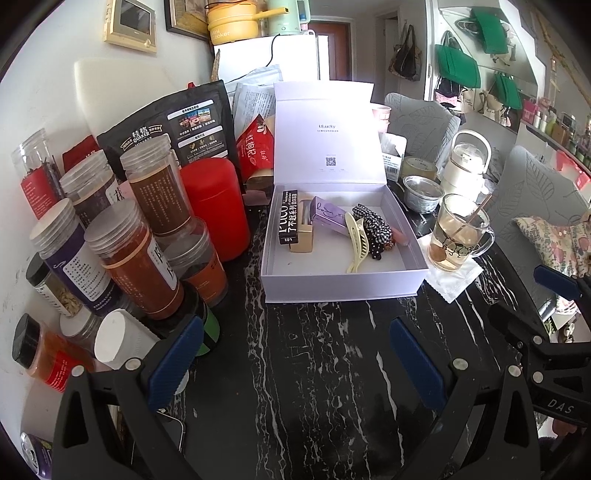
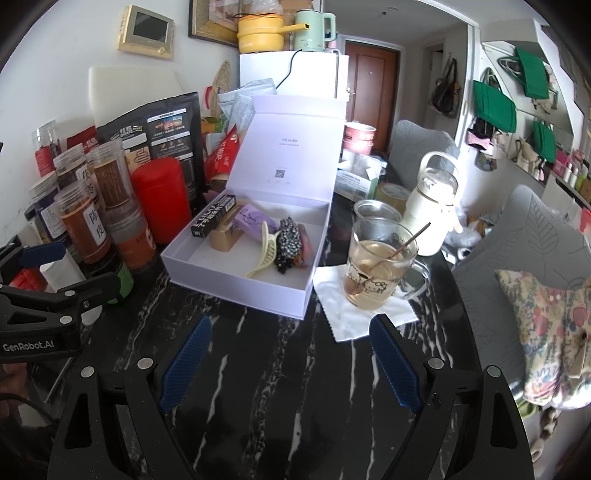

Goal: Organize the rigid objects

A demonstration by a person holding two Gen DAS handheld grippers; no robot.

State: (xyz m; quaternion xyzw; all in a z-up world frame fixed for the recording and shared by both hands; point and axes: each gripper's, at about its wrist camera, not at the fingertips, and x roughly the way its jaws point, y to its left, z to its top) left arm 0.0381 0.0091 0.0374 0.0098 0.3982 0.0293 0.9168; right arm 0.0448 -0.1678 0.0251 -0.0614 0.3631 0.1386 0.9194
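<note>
Marble tabletop (image 1: 314, 369), box (image 1: 340, 284) beyond tongs (image 1: 295, 365)

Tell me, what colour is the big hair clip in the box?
Pale yellow. The hair clip shows best in the left wrist view.

"QUAKER" on black pouch (image 1: 173, 125), "GenRobot.AI" on left gripper (image 2: 64, 266), "Mini Cooker" on yellow pot (image 1: 231, 22)

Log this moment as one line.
left hand-held gripper: open, empty | right hand-held gripper: open, empty | white lidded cardboard box: open, holds cream plastic hair claw
</note>
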